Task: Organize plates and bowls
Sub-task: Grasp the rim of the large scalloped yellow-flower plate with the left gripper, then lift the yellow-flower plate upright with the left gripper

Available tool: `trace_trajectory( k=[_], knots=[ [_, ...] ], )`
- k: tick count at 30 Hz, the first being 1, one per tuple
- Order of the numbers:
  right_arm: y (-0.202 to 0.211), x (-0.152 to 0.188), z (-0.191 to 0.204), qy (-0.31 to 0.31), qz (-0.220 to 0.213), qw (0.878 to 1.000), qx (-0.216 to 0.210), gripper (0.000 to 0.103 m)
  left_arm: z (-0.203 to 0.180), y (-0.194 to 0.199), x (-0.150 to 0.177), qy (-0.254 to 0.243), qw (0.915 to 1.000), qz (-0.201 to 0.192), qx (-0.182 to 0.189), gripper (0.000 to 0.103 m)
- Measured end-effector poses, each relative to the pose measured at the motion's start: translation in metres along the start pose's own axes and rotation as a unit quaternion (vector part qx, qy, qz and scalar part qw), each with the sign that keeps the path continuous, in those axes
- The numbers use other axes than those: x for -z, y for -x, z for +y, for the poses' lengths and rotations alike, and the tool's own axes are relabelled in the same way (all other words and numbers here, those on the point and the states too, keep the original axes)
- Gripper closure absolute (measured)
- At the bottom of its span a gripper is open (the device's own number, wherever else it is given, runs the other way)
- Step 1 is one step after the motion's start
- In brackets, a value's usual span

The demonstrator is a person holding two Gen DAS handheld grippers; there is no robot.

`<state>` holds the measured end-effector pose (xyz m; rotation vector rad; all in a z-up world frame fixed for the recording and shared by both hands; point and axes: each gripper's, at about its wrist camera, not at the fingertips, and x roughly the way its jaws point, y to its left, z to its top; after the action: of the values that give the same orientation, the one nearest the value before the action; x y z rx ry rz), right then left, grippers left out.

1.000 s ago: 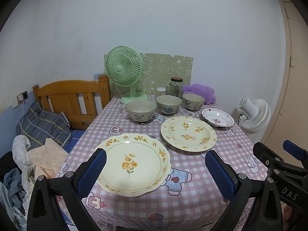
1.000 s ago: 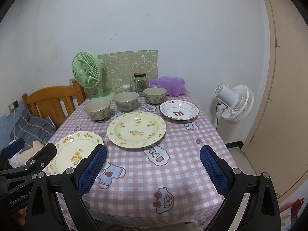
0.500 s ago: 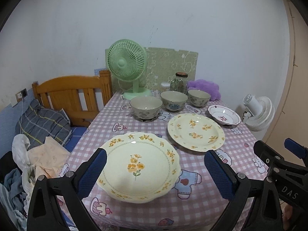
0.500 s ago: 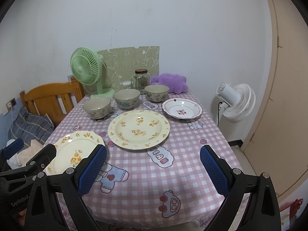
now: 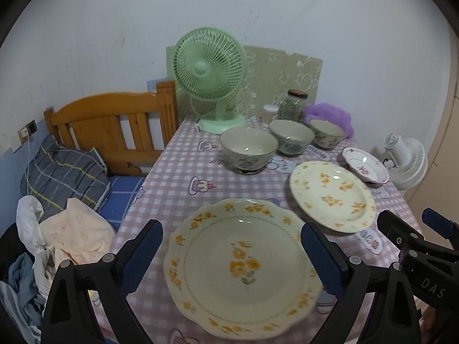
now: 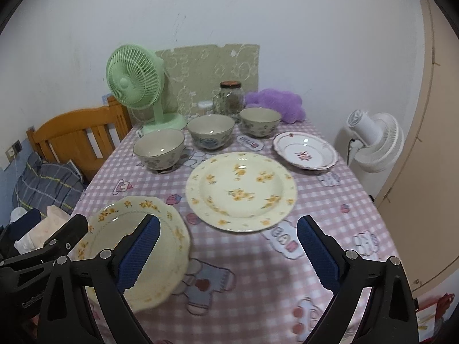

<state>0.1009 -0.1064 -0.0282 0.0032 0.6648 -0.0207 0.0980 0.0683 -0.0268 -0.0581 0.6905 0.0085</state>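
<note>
A scalloped cream plate with yellow flowers (image 5: pixel 243 266) lies at the near left of the pink checked table (image 6: pixel 330 206); my open left gripper (image 5: pixel 231 258) hangs just over it, fingers either side. It also shows in the right wrist view (image 6: pixel 166 246). A round yellow-flowered plate (image 6: pixel 241 190) lies mid-table and a small white plate with a red motif (image 6: pixel 304 154) at the right. Three bowls stand in a row behind: left (image 6: pixel 158 148), middle (image 6: pixel 210 132), right (image 6: pixel 260 121). My right gripper (image 6: pixel 228 249) is open and empty above the near table.
A green fan (image 6: pixel 137 86), a glass jar (image 6: pixel 229 100) and a purple plush (image 6: pixel 275 104) stand at the table's back edge. A wooden bed headboard (image 5: pixel 112 126) with bedding is left of the table. A white fan (image 6: pixel 373 140) stands on the floor at right.
Both grippers have moved forward and down toward the table. The left one has closed in on the scalloped plate, which now fills the space between its fingers. Nothing was grasped.
</note>
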Motion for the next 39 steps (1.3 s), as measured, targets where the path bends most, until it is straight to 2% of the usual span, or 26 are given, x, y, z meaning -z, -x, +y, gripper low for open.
trace_trajectory(
  k=[11, 17, 19, 25, 30, 35, 39],
  knots=[
    [-0.073, 0.011, 0.044, -0.002, 0.078, 0.997, -0.009, 0.018, 0.031, -0.068, 0.007, -0.020, 0.9975, 0.067, -0.002, 0.014],
    [-0.104, 0.023, 0.060, -0.005, 0.118, 0.993, -0.008, 0.020, 0.041, -0.100, 0.020, -0.029, 0.9934, 0.111, 0.001, 0.018],
    [-0.114, 0.029, 0.064, -0.003, 0.130, 0.991, -0.008, 0.022, 0.043, -0.108, 0.023, -0.031, 0.9919, 0.123, 0.007, 0.023],
    [-0.136, 0.038, 0.067, -0.010, 0.166, 0.986, -0.005, 0.034, 0.047, -0.124, 0.028, -0.035, 0.9879, 0.151, 0.014, 0.030],
    [-0.148, 0.041, 0.071, -0.009, 0.184, 0.983, -0.009, 0.039, 0.048, -0.133, 0.030, -0.038, 0.9854, 0.164, 0.026, 0.033],
    [-0.150, 0.040, 0.073, -0.010, 0.186, 0.982, -0.008, 0.040, 0.048, -0.136, 0.027, -0.045, 0.9845, 0.167, 0.031, 0.033],
    [-0.150, 0.039, 0.074, -0.013, 0.202, 0.979, -0.007, 0.040, 0.048, -0.137, 0.025, -0.050, 0.9797, 0.190, 0.042, 0.033]
  ],
)
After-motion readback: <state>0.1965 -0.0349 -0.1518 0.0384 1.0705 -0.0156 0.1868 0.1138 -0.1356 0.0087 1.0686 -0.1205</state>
